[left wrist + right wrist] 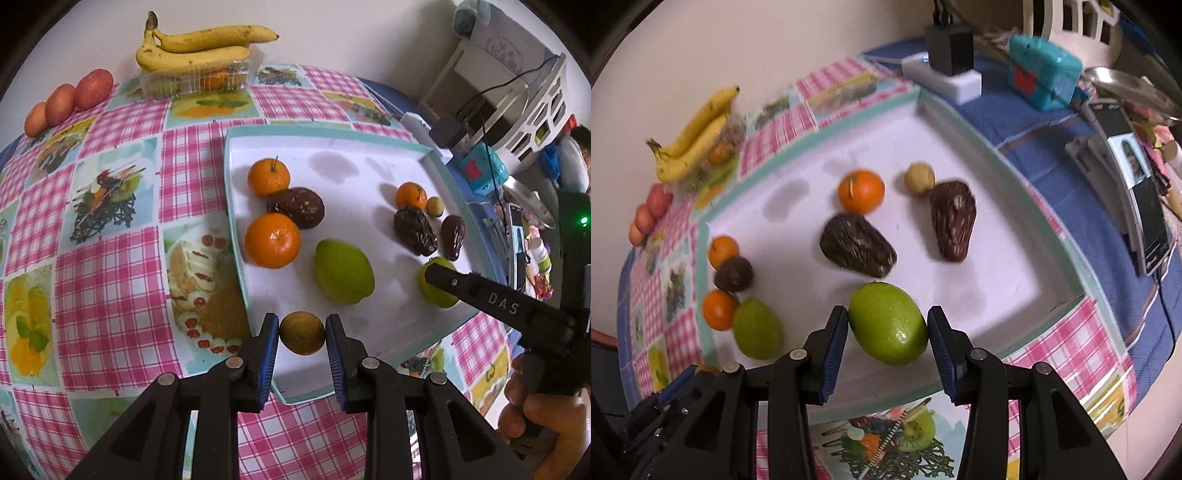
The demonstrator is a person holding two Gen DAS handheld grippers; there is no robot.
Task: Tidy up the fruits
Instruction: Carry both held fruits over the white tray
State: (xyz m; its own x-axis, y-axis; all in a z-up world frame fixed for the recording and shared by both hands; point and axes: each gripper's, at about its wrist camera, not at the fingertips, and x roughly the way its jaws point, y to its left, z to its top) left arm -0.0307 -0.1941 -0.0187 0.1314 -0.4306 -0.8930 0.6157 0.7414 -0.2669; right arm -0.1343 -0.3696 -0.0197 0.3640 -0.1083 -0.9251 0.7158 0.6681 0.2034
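Left gripper [302,334]: pads closed against a small brown-yellow fruit [302,333], held over the near edge of the tray [424,151]. Right gripper [887,328]: pads clamped on a green mango [888,323], also above the tray's near edge. Ahead of the left gripper lie a second mango [343,271], two oranges [272,240] and a dark fruit [296,207]. Bananas [195,46] sit far beyond.

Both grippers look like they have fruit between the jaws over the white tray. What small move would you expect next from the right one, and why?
Probably a short carry toward the other green fruit near the tray's left side, then release. The right gripper has its jaws closed against a green fruit, and oranges already sit together there, so pairing like with like seems likely. The left gripper holds a small brownish fruit.
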